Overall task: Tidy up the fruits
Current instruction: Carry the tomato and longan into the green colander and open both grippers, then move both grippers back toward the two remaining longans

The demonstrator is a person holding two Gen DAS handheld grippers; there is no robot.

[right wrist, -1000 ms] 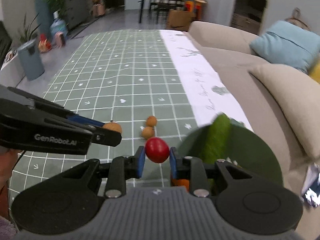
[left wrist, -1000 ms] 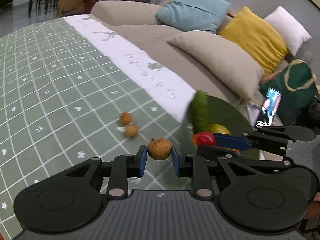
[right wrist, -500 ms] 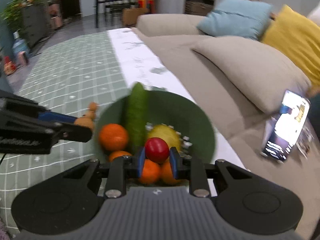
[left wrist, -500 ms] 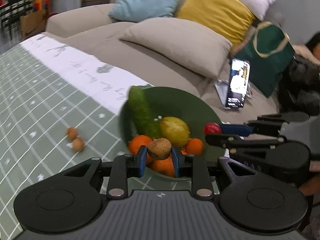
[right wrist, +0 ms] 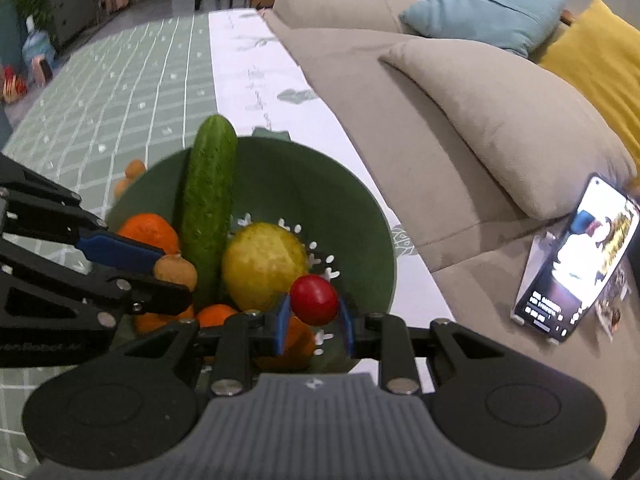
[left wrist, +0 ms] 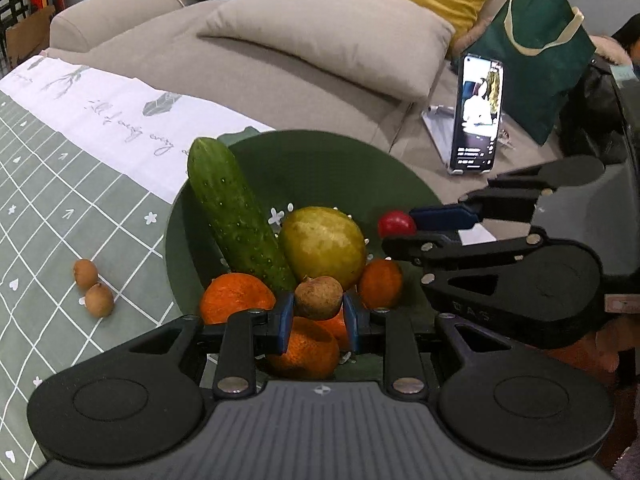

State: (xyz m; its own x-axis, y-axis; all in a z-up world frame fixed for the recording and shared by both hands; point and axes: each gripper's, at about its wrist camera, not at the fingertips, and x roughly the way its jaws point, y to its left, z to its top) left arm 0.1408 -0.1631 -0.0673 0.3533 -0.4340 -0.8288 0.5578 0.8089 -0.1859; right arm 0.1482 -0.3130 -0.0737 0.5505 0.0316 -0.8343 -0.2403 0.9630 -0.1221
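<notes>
Left wrist view: your left gripper (left wrist: 319,318) is clamped on a longan (left wrist: 319,297), now above the oranges (left wrist: 237,298) at the near side of the green bowl (left wrist: 320,162); a second ago it was over the tablecloth (left wrist: 60,216).
Remaining: two longans (left wrist: 93,288) lie left of the bowl.
Right wrist view: your right gripper (right wrist: 315,322) pinches a cherry tomato (right wrist: 314,299) beside the lemon (right wrist: 264,266), moved in from outside the bowl.
Meaning: both fruits look ready for release.

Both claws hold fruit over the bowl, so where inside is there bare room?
The bowl's far inner wall, beyond the lemon and right of the cucumber, is bare. The near side is crowded with oranges.
</notes>
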